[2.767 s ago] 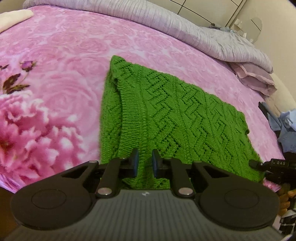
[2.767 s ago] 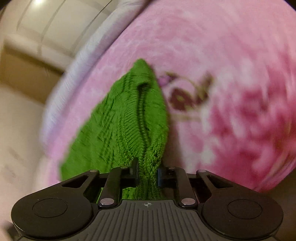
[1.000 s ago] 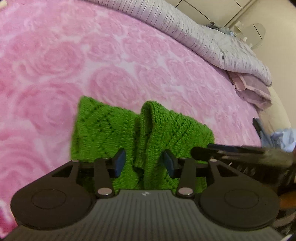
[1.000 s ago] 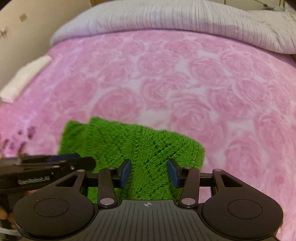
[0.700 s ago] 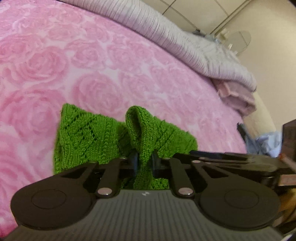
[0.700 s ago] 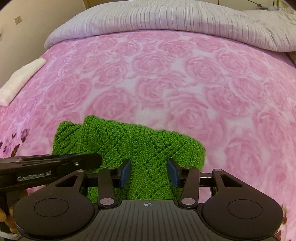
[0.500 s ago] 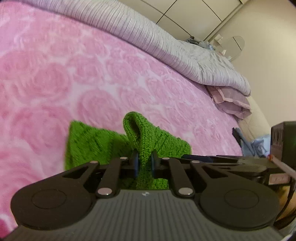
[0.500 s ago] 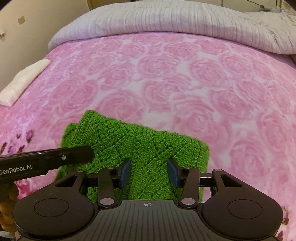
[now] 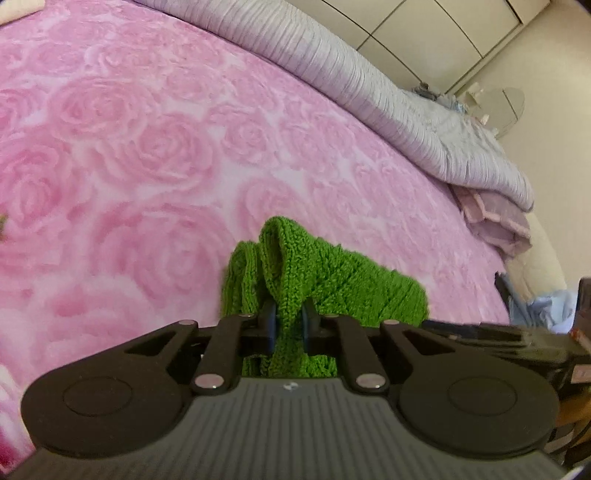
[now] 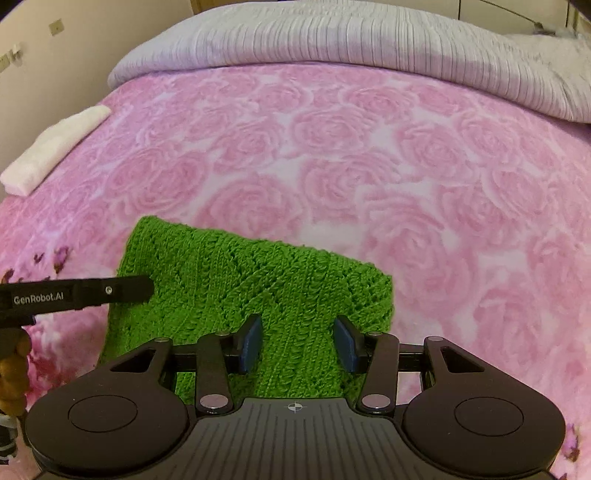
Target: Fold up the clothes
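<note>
A green knitted sweater (image 10: 258, 280), folded into a small thick bundle, rests on the pink rose-patterned blanket (image 10: 369, 166). My left gripper (image 9: 287, 325) is shut on a raised fold of the sweater (image 9: 332, 280) and lifts that fold off the bed. My right gripper (image 10: 297, 341) is open, its blue pads on either side of the sweater's near edge without pinching it. The left gripper's black finger (image 10: 92, 291) shows at the left of the right wrist view, against the sweater's left side.
A grey striped duvet (image 9: 369, 85) lies rolled along the far side of the bed. A white folded cloth (image 10: 51, 151) lies at the left edge. Pink folded fabric (image 9: 495, 218) and blue clothes (image 9: 546, 306) sit at the right. White wardrobe doors (image 9: 424, 26) stand behind.
The sweater went from a long flat layout to a compact bundle. My left gripper closed on a raised fold and lifted it; my right gripper let go and stays open over the near edge.
</note>
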`<state>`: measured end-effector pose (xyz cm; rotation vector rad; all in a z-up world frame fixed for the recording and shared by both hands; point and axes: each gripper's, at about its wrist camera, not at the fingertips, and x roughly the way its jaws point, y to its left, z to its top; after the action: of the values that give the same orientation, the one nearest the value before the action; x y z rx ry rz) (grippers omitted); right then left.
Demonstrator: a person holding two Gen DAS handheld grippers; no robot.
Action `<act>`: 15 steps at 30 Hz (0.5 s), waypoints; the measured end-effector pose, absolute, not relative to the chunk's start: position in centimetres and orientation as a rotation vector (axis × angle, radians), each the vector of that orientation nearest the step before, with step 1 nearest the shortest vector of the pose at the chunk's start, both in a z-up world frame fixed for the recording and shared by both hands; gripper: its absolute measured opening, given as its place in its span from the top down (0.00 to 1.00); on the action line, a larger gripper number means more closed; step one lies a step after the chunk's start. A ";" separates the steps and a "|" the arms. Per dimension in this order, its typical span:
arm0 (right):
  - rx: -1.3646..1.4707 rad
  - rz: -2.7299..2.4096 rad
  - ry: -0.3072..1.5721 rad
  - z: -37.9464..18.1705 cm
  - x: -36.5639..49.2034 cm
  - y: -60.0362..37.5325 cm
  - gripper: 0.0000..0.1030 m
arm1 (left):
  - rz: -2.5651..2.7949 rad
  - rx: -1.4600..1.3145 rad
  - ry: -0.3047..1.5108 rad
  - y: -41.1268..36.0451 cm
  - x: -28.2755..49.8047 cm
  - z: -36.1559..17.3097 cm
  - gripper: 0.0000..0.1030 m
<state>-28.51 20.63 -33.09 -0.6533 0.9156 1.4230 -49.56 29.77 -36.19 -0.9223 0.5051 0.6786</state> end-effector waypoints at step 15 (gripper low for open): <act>-0.591 1.355 0.897 -32.2 -27.9 19.0 0.55 | 0.721 -0.873 0.549 29.4 -49.4 -37.2 0.90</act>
<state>-27.87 19.02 -32.20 -0.5912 0.8971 1.3552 -49.41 29.39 -37.25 -0.8732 0.5486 0.7209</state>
